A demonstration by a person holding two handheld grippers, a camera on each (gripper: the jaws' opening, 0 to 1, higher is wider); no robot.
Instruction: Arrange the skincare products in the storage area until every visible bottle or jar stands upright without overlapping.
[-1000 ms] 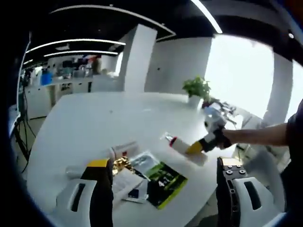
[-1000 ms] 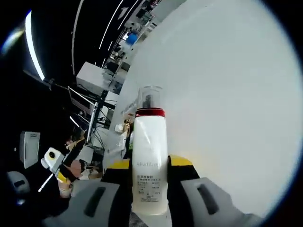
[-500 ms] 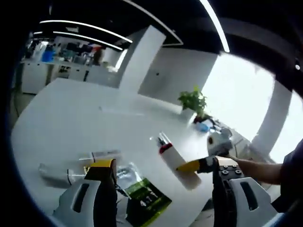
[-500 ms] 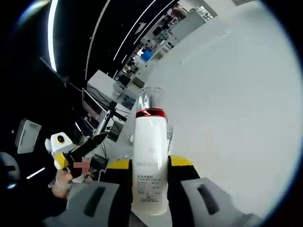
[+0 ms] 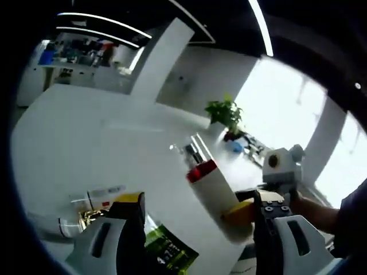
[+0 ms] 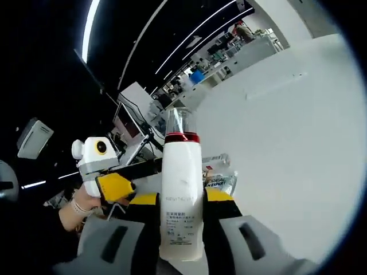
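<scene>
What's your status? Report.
Right gripper shut on white bottle, held above the table. Left gripper open, empty. Tube and green packet lying flat below left gripper. Nothing blocking.

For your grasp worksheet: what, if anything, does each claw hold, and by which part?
Right claw grips the white red-collared pump bottle by its lower body. Left claw holds nothing.
</scene>
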